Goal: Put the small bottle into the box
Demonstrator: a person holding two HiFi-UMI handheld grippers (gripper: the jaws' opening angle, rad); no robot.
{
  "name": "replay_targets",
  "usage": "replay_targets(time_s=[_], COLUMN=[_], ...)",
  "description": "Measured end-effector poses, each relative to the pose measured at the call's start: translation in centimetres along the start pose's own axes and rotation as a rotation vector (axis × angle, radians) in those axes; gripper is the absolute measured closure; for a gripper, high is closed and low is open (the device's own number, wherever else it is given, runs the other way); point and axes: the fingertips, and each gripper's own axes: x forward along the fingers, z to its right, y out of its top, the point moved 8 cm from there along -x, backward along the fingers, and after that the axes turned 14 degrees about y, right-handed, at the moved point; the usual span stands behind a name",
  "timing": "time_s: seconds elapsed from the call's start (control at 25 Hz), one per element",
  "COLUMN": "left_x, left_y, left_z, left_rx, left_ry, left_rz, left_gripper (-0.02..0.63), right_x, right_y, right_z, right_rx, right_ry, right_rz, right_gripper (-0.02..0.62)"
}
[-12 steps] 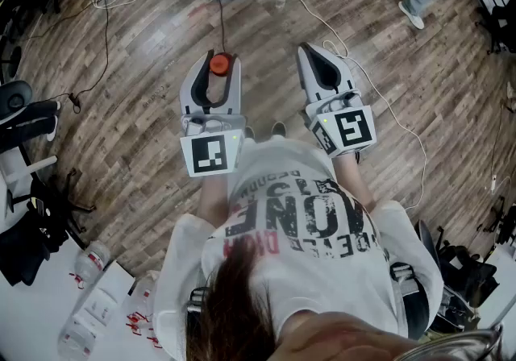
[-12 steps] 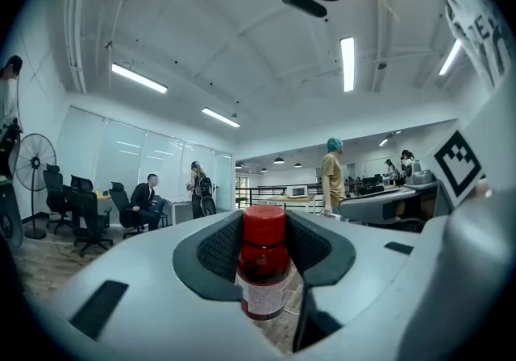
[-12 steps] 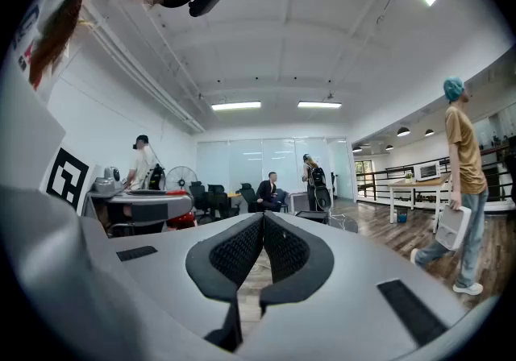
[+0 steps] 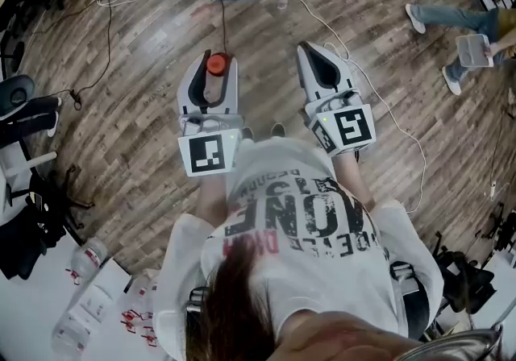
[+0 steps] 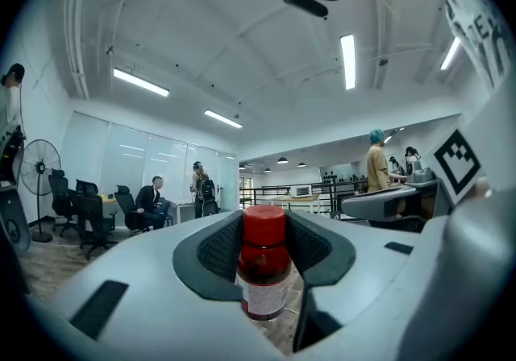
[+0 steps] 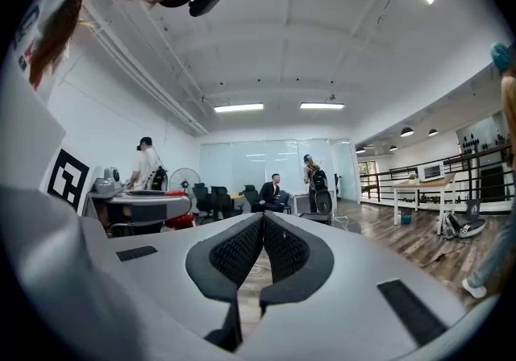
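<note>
Now left tool (image 4: 213, 68) is clamped on the red-capped small bottle (image 5: 263, 267), right tool (image 6: 263, 226) closed together, empty, both over the wood floor (image 4: 121, 109).

Wood floor (image 4: 137, 134) with trailing cables (image 4: 106, 29)

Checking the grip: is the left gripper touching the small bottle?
Touching. The left gripper view shows the left gripper clamping the small bottle on both sides.
</note>
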Motion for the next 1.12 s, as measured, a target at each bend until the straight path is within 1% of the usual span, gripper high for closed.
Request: replay_targets(time_s=[0.2,0.32,0.48,0.72,0.92,1.12], left_x=[-0.2,0.0,0.2,1.5,4.3,9.5], left_y=[0.4,0.4,0.3,-0.2,-0.2,-0.7], left_z=[0.7,1.3,2.5,3.4,2.5,-0.3], left_rx=[-0.004,-0.002,-0.006,0.001,0.000,-0.018], left_ry=[0.020,0.029,0.033,0.029,0.014,-0.002], left_rz=[0.012,0.019,0.029,0.021,0.027,0.017], left_gripper=[0.457,0.457,0.457,0.457,0.457,0.457], right_x=[-0.6,-1.0,-1.8,-2.0,0.2,5.4], right_y=[0.2,0.1,-0.3,-1.3,-1.4,-1.3], right_z=[0.6,1.3,2.4,3.9,5.5,7.6], right_rx=[-0.010,0.007,0.022,0.047,0.059,0.056], right_ry=[0.018,0.026,0.014,0.006,0.002,-0.016], right_rz=[0.007,0.023,0.021,0.006,0.010,-0.001], right_gripper=[0.594,0.594,0.594,0.594,0.594,0.594])
